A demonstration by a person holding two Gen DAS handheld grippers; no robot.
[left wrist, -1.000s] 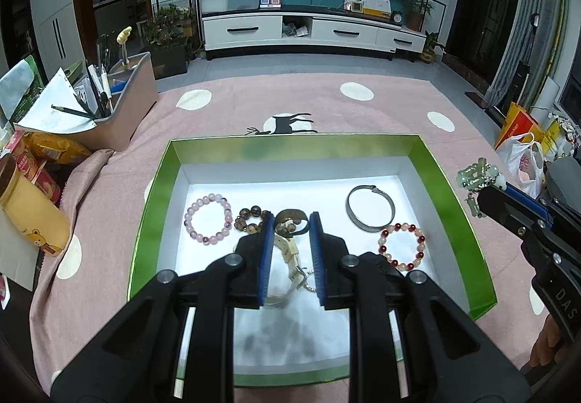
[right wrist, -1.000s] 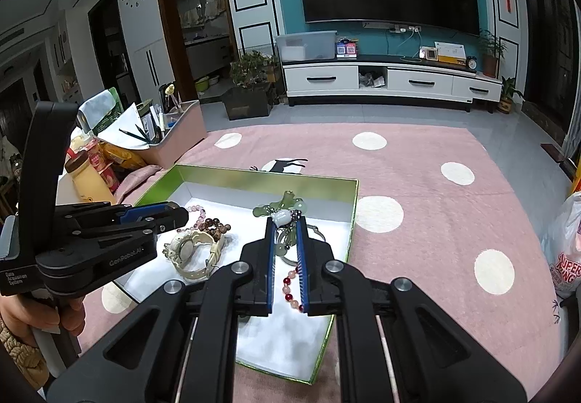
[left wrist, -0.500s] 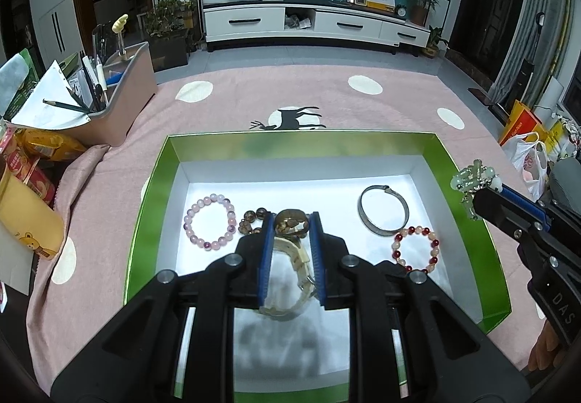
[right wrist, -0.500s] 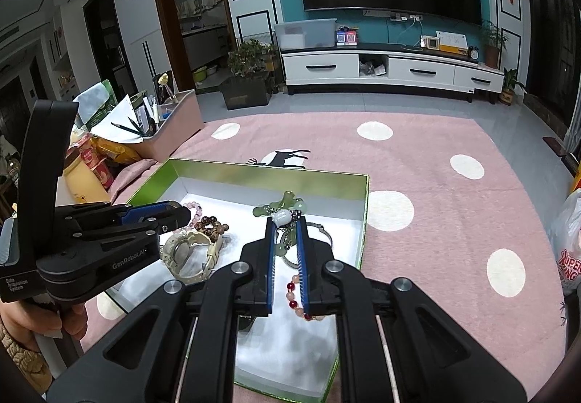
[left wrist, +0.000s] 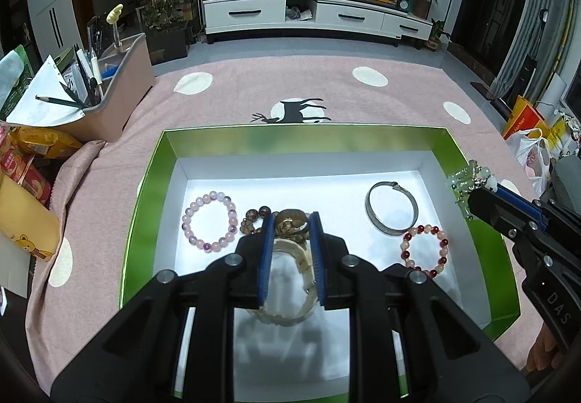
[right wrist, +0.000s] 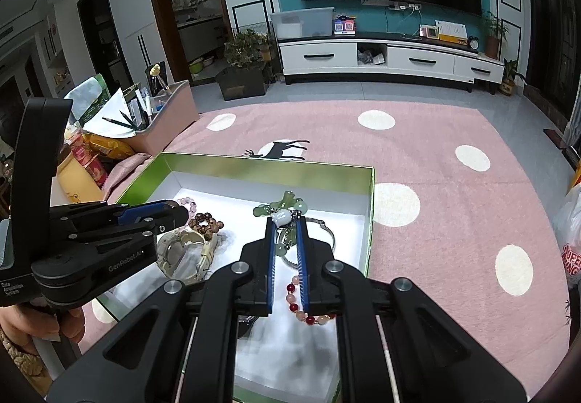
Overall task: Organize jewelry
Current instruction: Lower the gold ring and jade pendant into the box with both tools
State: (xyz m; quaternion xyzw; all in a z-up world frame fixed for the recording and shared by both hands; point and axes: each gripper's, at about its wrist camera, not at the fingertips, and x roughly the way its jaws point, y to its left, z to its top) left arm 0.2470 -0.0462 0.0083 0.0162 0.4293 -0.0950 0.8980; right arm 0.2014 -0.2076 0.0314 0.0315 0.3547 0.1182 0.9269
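A green box [left wrist: 301, 139] with a white floor holds jewelry: a pink bead bracelet [left wrist: 210, 220], a brown bead bracelet [left wrist: 254, 218], a metal bangle [left wrist: 391, 212] and a red bead bracelet [left wrist: 424, 250]. My left gripper [left wrist: 291, 221] is shut on a cream watch [left wrist: 290, 279] and holds it above the box floor; the watch also shows in the right wrist view [right wrist: 183, 252]. My right gripper [right wrist: 285, 225] is shut on a green jade charm [right wrist: 281, 208] and hangs over the box's right side; the charm shows in the left wrist view [left wrist: 468, 179].
The box sits on a pink dotted cloth [left wrist: 381, 101]. A pink organizer with pens [left wrist: 109, 101], snack packets [left wrist: 32, 145] and a yellow container [left wrist: 25, 218] stand at the left. Bags [left wrist: 530, 145] lie at the right.
Both grippers have drawn back and up a little with their items still held. The box now sits farther ahead in both views.
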